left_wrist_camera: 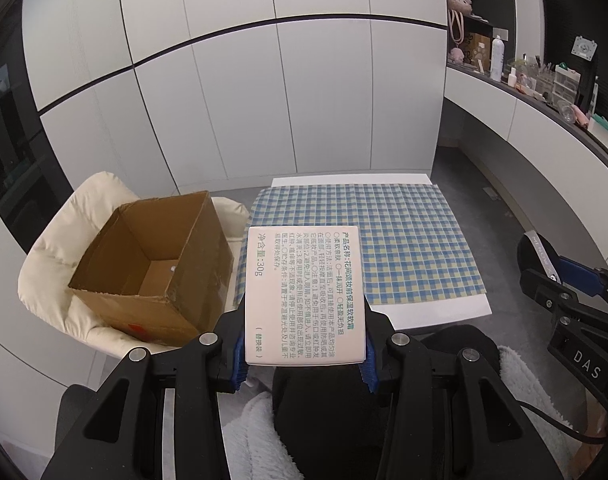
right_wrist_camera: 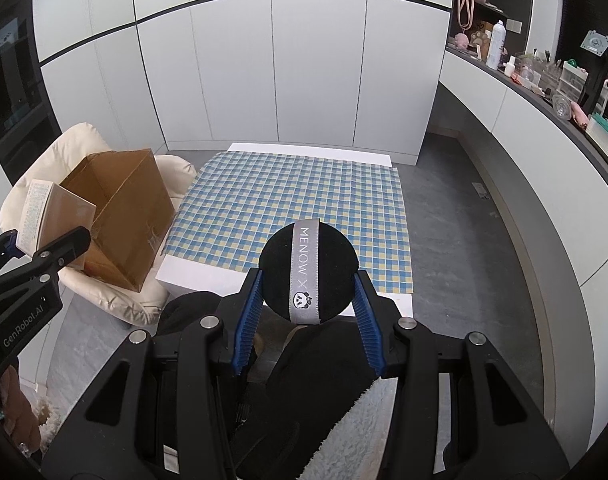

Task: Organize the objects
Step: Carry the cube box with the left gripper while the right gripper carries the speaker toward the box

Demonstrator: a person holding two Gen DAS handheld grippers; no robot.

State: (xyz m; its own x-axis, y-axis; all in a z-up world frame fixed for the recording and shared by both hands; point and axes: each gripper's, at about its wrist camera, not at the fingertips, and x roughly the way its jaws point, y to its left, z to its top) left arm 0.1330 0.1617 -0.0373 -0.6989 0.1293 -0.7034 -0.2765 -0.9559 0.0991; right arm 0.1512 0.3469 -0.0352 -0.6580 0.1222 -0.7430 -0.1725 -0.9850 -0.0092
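You had a low white table (right_wrist_camera: 192, 276) with only a blue checked cloth (right_wrist_camera: 296, 204) spread flat across it, apparently smooth.

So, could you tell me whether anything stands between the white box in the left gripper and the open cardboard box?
Nothing visible does. The left gripper is shut on the white box, and the cardboard box sits open-topped on the cream chair to its left, its flaps not covering the opening.

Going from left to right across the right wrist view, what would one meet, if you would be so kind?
Left claw holding a small printed box → cardboard box on a cream chair → checked cloth → black round puff in the right claw → cluttered counter.
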